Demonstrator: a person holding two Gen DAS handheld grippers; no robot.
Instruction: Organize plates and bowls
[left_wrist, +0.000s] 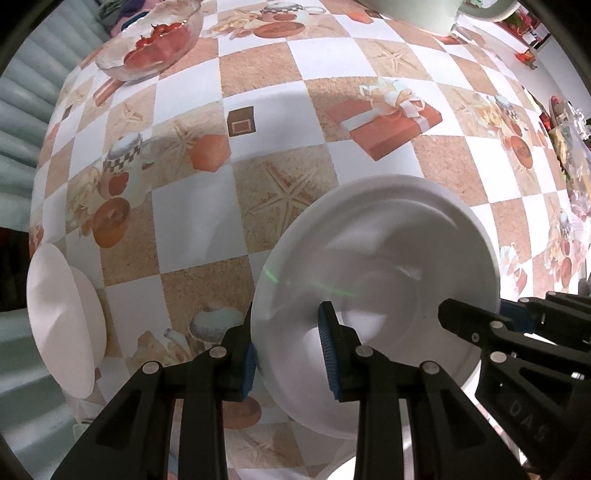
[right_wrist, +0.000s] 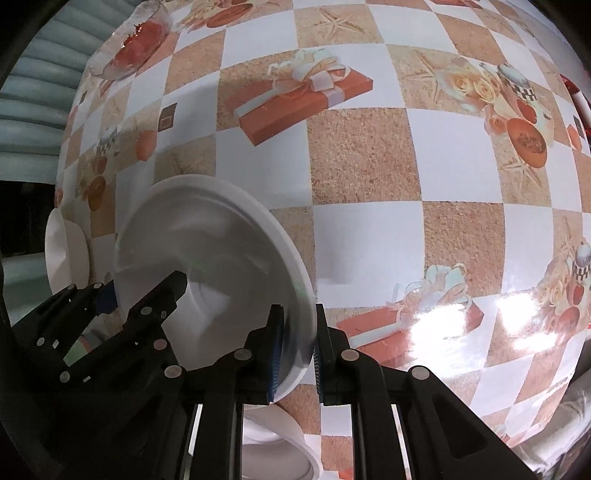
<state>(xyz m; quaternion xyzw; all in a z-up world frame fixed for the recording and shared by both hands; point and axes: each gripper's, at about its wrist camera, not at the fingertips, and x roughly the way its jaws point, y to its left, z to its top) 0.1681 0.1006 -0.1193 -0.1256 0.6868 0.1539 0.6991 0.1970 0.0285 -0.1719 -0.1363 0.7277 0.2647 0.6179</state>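
Right wrist: tool (right_wrist: 297, 347) pads hide white plate (right_wrist: 207, 258) rim.

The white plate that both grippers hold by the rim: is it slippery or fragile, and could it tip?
The white plate looks glossy, so it may slip. It seems rigid ceramic, probably breakable. The left gripper and right gripper pinch opposite rim edges, so tipping seems unlikely.

White plate (left_wrist: 373, 258) glossy, smooth; tablecloth (right_wrist: 365, 158) shiny, plastic-looking; glass bowl (left_wrist: 147, 40).

White plate (left_wrist: 373, 258); black grippers, blue pads (left_wrist: 327, 354); tablecloth (right_wrist: 365, 162) checked white and sandy tan, orange motifs.
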